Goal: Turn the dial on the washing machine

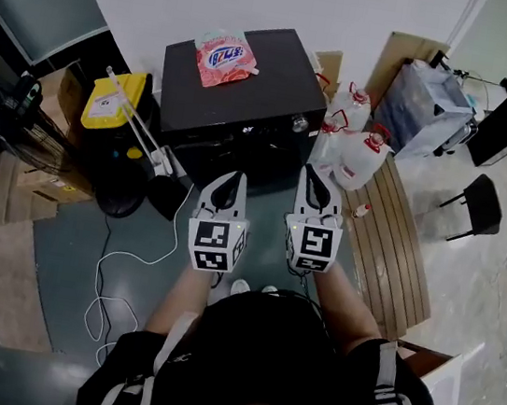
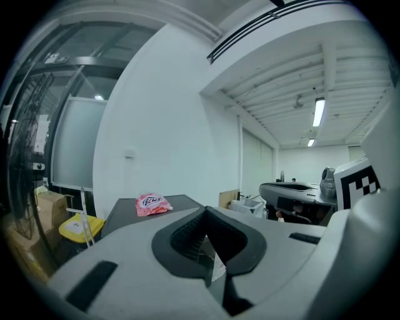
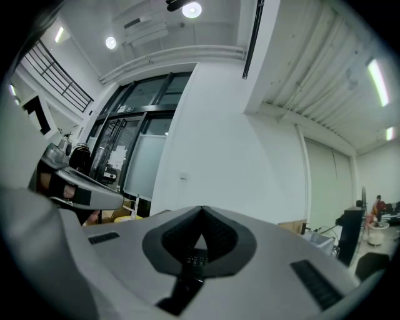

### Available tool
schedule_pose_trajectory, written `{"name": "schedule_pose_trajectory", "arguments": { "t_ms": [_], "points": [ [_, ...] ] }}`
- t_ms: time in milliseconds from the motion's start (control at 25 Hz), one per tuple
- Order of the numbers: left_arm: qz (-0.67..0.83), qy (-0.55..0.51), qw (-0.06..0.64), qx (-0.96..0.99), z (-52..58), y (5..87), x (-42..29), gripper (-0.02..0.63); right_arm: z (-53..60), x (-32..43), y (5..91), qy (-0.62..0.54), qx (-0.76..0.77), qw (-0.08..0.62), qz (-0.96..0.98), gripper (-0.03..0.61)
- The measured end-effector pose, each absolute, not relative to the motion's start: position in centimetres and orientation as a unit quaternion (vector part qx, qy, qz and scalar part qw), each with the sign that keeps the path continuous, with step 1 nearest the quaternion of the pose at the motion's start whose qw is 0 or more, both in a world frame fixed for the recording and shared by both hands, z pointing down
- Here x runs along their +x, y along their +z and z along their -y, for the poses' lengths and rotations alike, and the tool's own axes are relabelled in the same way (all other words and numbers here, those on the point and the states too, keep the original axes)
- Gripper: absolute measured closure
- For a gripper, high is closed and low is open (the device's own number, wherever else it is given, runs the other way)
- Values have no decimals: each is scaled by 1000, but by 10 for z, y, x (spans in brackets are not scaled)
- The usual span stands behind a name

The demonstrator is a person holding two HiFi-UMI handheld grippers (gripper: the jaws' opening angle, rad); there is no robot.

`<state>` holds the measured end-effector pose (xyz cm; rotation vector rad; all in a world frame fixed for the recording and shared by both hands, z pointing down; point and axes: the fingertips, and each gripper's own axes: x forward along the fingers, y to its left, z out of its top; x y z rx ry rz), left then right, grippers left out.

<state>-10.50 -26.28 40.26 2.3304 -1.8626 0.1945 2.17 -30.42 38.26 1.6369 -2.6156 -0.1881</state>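
The black washing machine [image 1: 233,85] stands against the white wall in the head view, with a pink detergent pouch [image 1: 225,58] lying on its lid. A small silver dial [image 1: 300,125] sits at the right end of its front panel. Both grippers hover side by side in front of the machine, apart from it. The left gripper [image 1: 234,179] is shut and holds nothing. The right gripper [image 1: 314,171] is also shut and empty, with its tip below the dial. In the left gripper view the jaws [image 2: 206,210] meet at their tips, with the pouch [image 2: 152,204] beyond them.
White jugs with red caps [image 1: 359,156] stand right of the machine beside a slatted wooden pallet [image 1: 403,243]. A yellow container [image 1: 113,99] and cardboard boxes [image 1: 34,183] are on the left. A white cable [image 1: 136,260] trails over the floor. A black chair [image 1: 479,207] stands far right.
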Motion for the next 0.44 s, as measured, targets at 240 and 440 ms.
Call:
{"name": "schedule_pose_trajectory", "arguments": {
  "t_ms": [240, 440],
  "points": [
    [620, 69, 76, 778, 265, 405, -104, 618, 307, 22, 386, -60, 529, 29, 846, 571],
    [617, 72, 77, 780, 270, 406, -104, 618, 312, 23, 389, -61, 532, 31, 844, 571]
  ]
}}
